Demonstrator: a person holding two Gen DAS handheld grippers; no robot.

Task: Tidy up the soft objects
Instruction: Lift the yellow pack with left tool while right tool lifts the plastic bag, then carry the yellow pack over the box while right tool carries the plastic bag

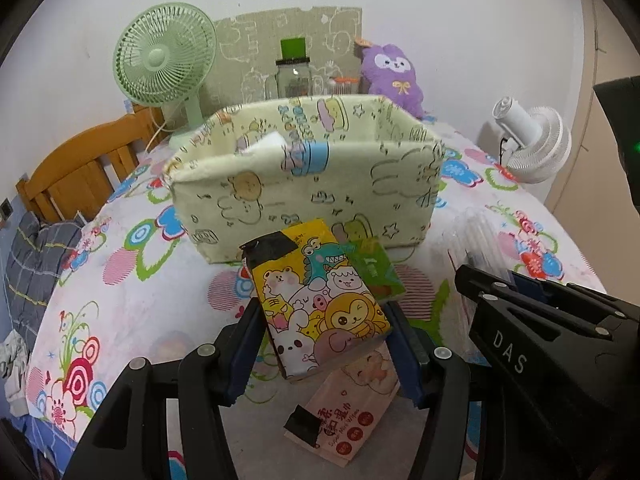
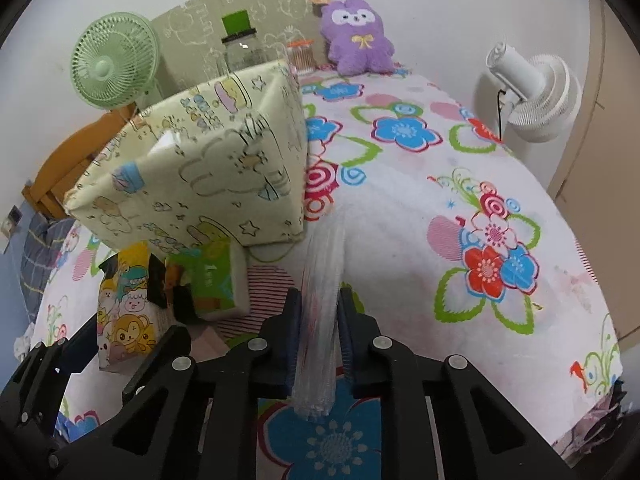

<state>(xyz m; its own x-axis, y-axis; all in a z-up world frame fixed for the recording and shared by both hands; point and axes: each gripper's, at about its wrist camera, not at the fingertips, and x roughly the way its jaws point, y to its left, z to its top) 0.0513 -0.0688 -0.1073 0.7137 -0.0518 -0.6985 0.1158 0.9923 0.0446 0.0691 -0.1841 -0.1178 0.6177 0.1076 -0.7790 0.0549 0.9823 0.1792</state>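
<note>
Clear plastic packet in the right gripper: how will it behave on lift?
Probably floppy: the clear packet is long and thin, and most of it lies beyond the right gripper, so the far end may droop. Likely light, since it looks like thin film. The glossy wrap could slip between the fingers, though they are shut on it.

A yellow cartoon-animal tissue pack (image 1: 326, 308) tilts at frame centre, a green pack (image 1: 374, 266) just behind, before the open cream fabric box (image 1: 304, 184); a clear plastic bundle (image 2: 322, 320) lies lower centre.
</note>
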